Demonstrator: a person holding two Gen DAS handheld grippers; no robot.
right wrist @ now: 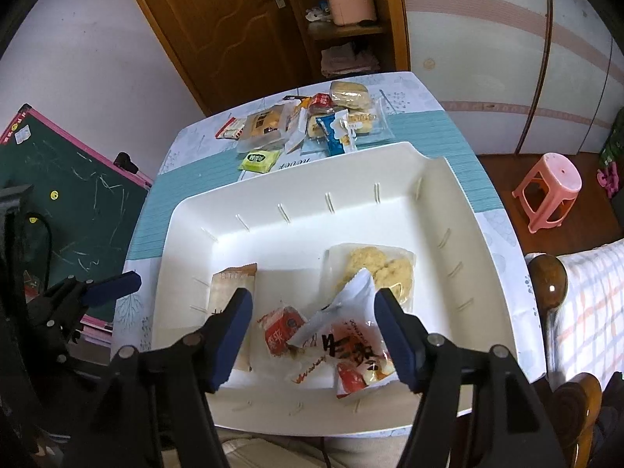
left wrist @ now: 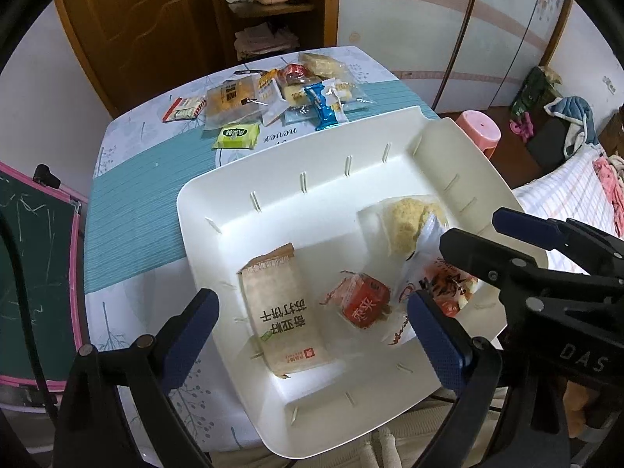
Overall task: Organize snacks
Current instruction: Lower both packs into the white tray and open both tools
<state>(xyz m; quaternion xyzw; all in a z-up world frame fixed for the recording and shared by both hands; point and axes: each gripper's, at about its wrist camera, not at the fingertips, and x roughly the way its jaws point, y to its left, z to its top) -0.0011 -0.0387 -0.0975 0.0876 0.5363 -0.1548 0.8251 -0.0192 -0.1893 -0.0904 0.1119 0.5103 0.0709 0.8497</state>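
Note:
A white tray [left wrist: 312, 191] lies at the table's near end and also shows in the right wrist view [right wrist: 296, 230]. In it lie a beige cracker pack [left wrist: 282, 314], a small red snack [left wrist: 366, 302], a white-and-red packet [right wrist: 351, 347] and a clear bag of yellow cakes [right wrist: 384, 269]. My left gripper [left wrist: 312, 329] is open and empty above the cracker pack. My right gripper [right wrist: 312, 335] is open and empty above the red snack and the packet. A pile of snacks [left wrist: 273, 93] lies at the table's far end, also in the right wrist view [right wrist: 308, 124].
A green snack pack [left wrist: 236, 136] lies apart from the pile, nearer the tray. A green chalkboard [right wrist: 74, 210] leans left of the table. A pink stool [right wrist: 548, 191] stands at the right. A bed [left wrist: 577, 191] is at the right.

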